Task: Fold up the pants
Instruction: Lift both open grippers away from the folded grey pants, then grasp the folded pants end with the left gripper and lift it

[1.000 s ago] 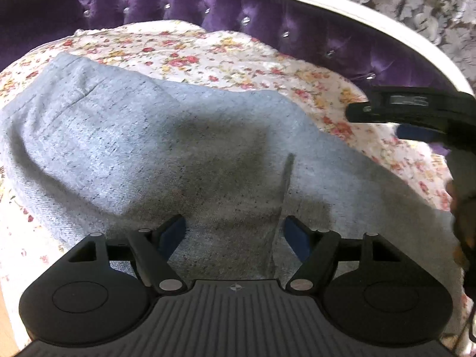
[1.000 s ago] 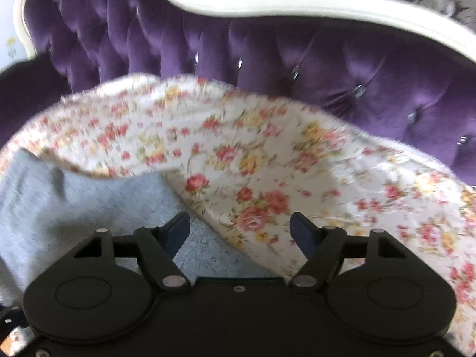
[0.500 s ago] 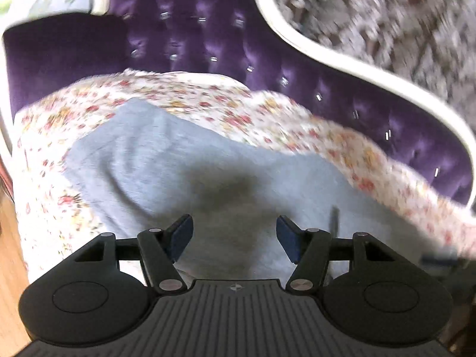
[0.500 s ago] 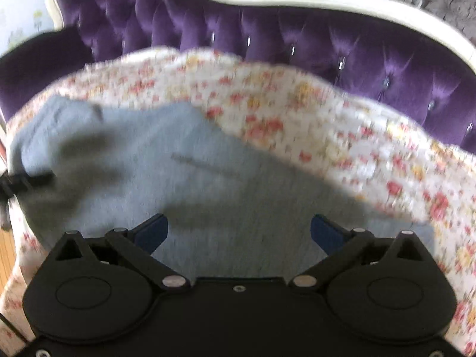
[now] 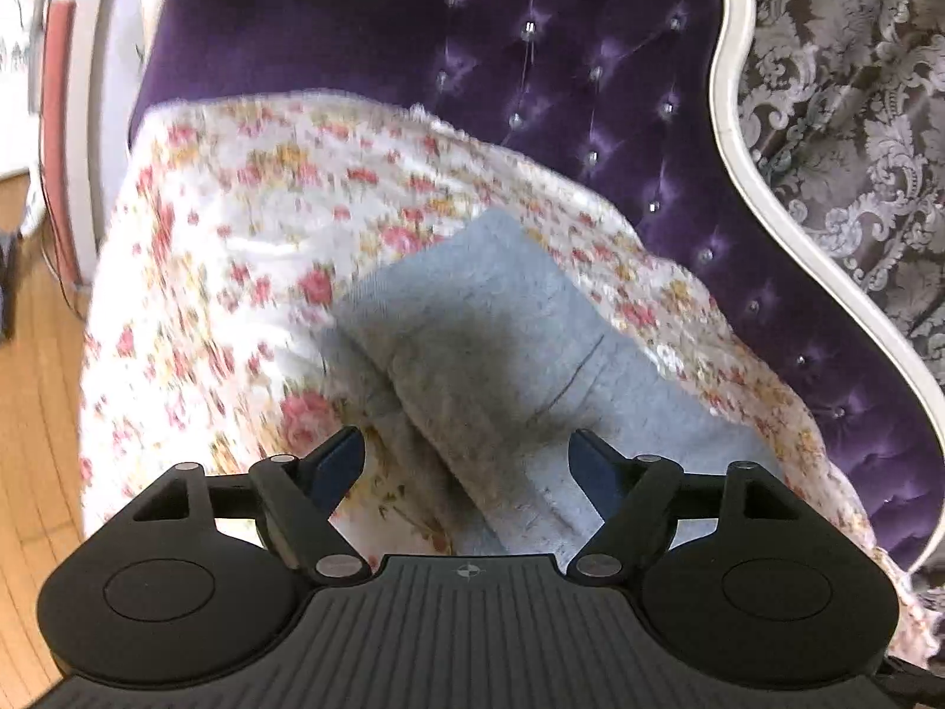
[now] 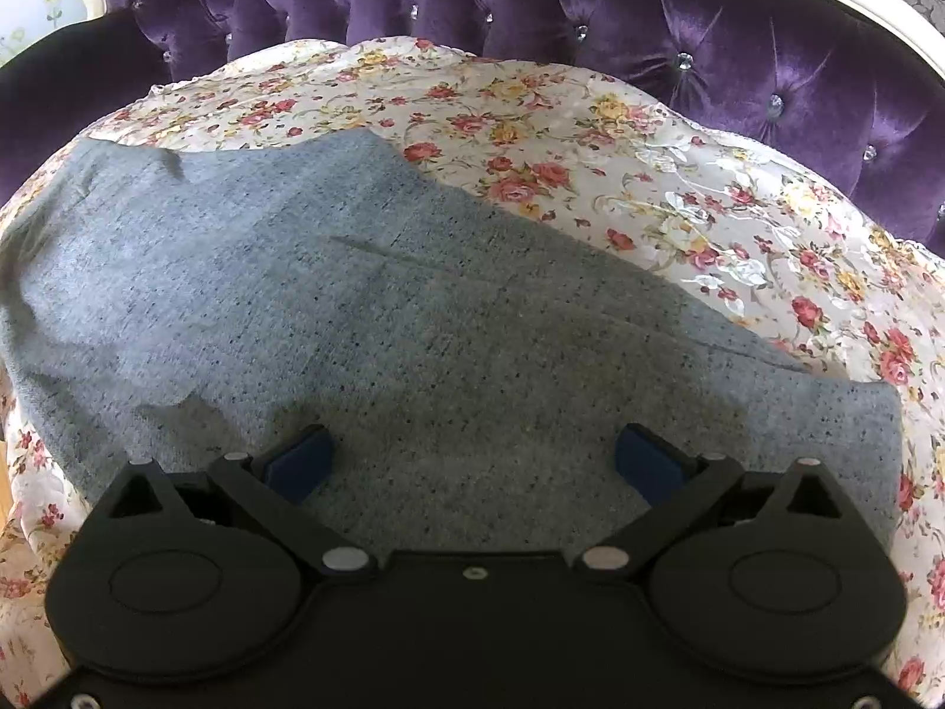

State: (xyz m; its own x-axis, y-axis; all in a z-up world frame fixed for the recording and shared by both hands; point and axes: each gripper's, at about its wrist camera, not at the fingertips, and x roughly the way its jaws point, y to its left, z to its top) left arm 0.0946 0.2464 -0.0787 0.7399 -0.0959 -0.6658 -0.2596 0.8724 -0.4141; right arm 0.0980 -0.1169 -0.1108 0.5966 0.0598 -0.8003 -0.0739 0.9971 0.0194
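Grey speckled pants (image 6: 384,319) lie spread flat on a floral sheet (image 6: 679,189) over a sofa seat. In the right wrist view my right gripper (image 6: 472,461) hovers just above the cloth near its front edge, open wide, nothing between its blue pads (image 6: 298,464). In the left wrist view the pants (image 5: 502,325) show one folded end with a raised edge running toward the camera. My left gripper (image 5: 466,464) hangs over that edge; its jaws are opening and the pads (image 5: 339,461) stand apart from the cloth.
A purple tufted sofa back (image 6: 590,6) with a white curved frame (image 5: 762,177) rises behind the seat. A dark purple armrest (image 5: 266,41) stands at the left end. Wooden floor (image 5: 35,366) lies beyond the sheet's left edge. Patterned wallpaper (image 5: 856,88) is behind.
My left gripper swung to the left end of the pants and rolled; its jaws narrowed, then widened. My right gripper moved down over the pants and opened wider, then held still.
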